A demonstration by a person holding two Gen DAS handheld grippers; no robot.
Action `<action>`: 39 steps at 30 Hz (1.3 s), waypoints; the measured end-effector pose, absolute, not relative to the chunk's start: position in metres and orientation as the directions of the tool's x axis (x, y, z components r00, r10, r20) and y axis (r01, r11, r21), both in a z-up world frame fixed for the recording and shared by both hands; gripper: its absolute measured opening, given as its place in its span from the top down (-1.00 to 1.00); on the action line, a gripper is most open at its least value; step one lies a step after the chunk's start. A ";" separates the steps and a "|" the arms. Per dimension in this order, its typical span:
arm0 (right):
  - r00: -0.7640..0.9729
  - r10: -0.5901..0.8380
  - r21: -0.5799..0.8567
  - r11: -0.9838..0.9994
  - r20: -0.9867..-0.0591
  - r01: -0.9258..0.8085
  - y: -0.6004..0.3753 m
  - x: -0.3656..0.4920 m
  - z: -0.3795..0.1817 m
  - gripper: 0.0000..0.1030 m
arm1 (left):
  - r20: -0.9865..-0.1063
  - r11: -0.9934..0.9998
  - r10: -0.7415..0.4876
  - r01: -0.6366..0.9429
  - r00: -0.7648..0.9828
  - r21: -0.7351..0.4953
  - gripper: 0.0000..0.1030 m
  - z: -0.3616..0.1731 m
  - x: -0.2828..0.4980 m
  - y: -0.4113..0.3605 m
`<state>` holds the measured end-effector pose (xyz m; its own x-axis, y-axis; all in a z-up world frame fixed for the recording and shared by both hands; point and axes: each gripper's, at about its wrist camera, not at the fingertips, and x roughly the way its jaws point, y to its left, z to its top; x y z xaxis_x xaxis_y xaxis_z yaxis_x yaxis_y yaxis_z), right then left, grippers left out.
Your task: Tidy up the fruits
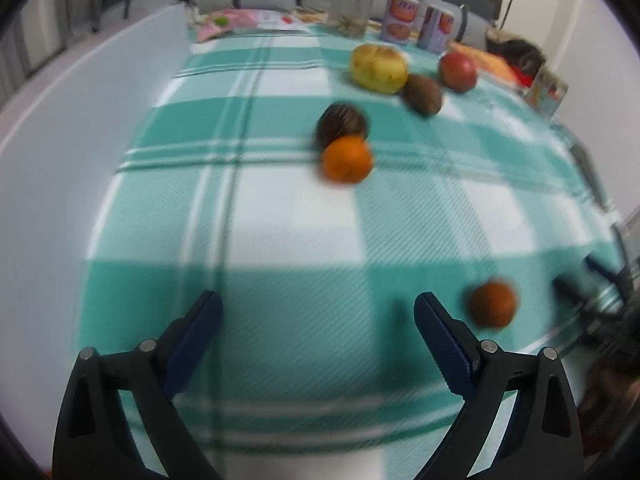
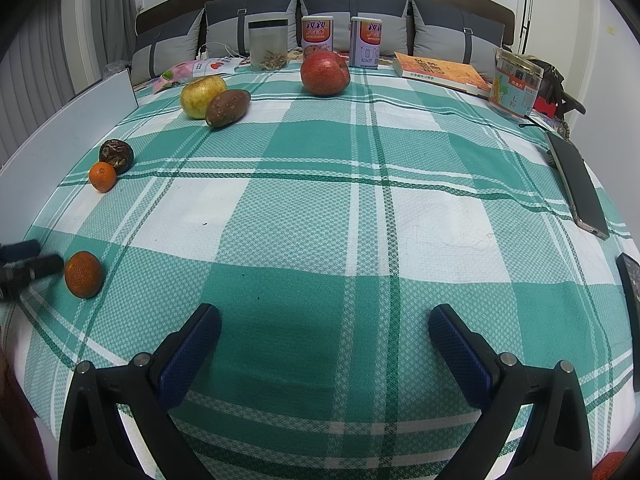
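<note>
My left tongs point(image 1: 316, 312) stand wide apart over the checked teal-and-white cloth point(image 1: 280, 240) on the bed, gripping nothing. My right tongs point(image 2: 324, 324) are spread just as wide, also empty, above the same cloth.

I count six fruits and roots on the cloth. Nearest is a dark orange tangerine point(image 2: 84, 275), just beside the tip of my left tongs as the right camera sees them at its left edge; in the blurred left view it lies right of the right finger. Farther out, a second, smaller tangerine point(image 2: 102, 176) touches a wrinkled dark brown fruit point(image 2: 116, 155) that I cannot name. Beyond them a yellow-green apple point(image 2: 200, 96) touches one sweet potato point(image 2: 228, 107). A single red pomegranate point(image 2: 325, 72) sits apart from those, toward the pillows.

Along the far side stand one clear jar point(image 2: 268, 45) with a dark lid and two printed tins point(image 2: 318, 34). To the right lie one orange book point(image 2: 444, 72), one labelled plastic tub point(image 2: 516, 86), and one phone point(image 2: 578, 184) flat near the edge.
</note>
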<state>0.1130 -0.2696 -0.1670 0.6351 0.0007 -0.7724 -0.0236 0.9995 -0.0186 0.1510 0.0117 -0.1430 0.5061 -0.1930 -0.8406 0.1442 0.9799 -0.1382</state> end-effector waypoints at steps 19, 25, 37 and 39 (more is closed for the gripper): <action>0.635 0.000 -0.019 1.000 -0.772 -0.023 -0.270 0.113 -0.167 -1.00 | -0.830 0.983 -0.151 0.169 0.537 -0.069 0.39 -0.133 0.173 0.006; 0.635 -0.001 -0.020 1.000 -0.772 -0.022 -0.270 0.113 -0.167 -1.00 | -0.832 0.991 -0.106 0.123 0.545 -0.045 -0.27 -0.143 0.134 0.031; 0.549 0.026 0.000 0.999 -0.835 -0.047 -0.272 0.134 -0.159 -1.00 | -0.777 0.995 -0.066 0.097 0.627 -0.006 -0.68 -0.157 0.123 0.035; 0.514 0.075 0.057 0.997 -0.855 -0.050 -0.272 0.157 -0.147 -0.99 | -0.771 0.996 -0.060 0.091 0.634 -0.004 -0.68 -0.157 0.121 0.034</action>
<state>0.1568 -0.2724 -0.1471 0.5139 0.0747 -0.8546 -0.0495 0.9971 0.0573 0.1214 0.0344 -0.1567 0.6341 -0.0604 -0.7709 0.0905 0.9959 -0.0035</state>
